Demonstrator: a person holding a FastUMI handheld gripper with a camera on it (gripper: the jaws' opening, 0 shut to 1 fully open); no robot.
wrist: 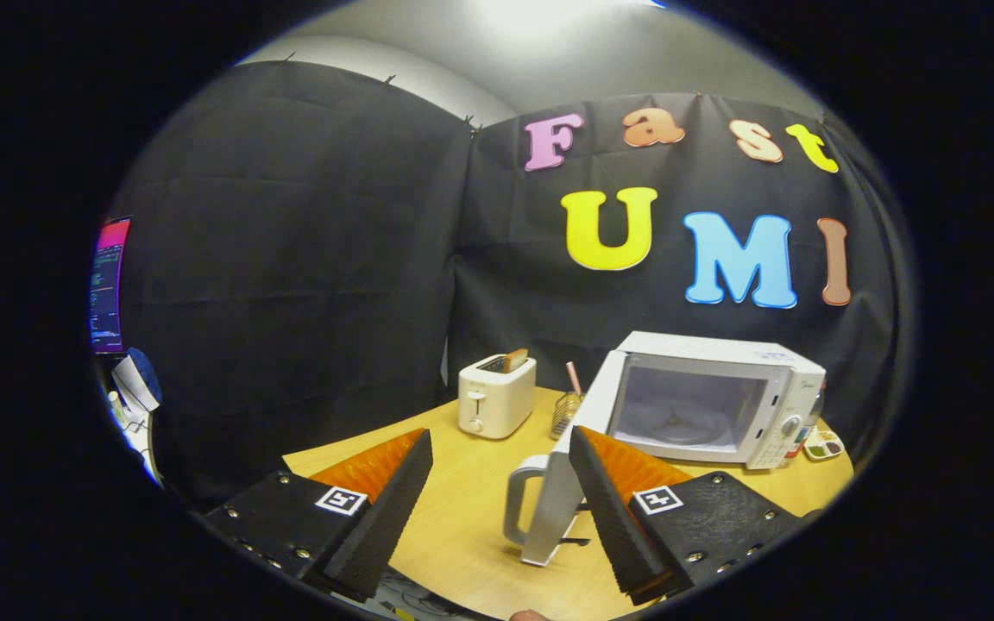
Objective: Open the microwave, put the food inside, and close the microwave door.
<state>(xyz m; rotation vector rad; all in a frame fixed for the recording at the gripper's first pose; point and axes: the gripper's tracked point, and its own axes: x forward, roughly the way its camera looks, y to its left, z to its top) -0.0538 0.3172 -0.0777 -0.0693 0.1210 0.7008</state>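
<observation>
On the counter (462, 517), a wooden top in a black-draped booth, the microwave (756, 405) stands beyond the gripper (501, 483), with its door (566, 466) swung wide open toward the camera. The door's edge and its pale handle (519, 504) sit just ahead of the fingers, close beside the right one, and I cannot tell whether that finger touches the door. The gripper is spread wide and holds nothing; bare counter shows between its fingers. Inside the microwave the cavity is lit and pale, with the turntable (678, 427) visible on its floor. Left of the microwave stands a toaster (497, 397) with a slice of toast (515, 360) sticking up from one slot. Between toaster and microwave is a small glass (564, 414) with a striped straw (574, 378) in it. Beside the microwave's far end lies a small tray (823, 445) of coloured bits. A lit screen (109, 285) shows well off past the left finger.
</observation>
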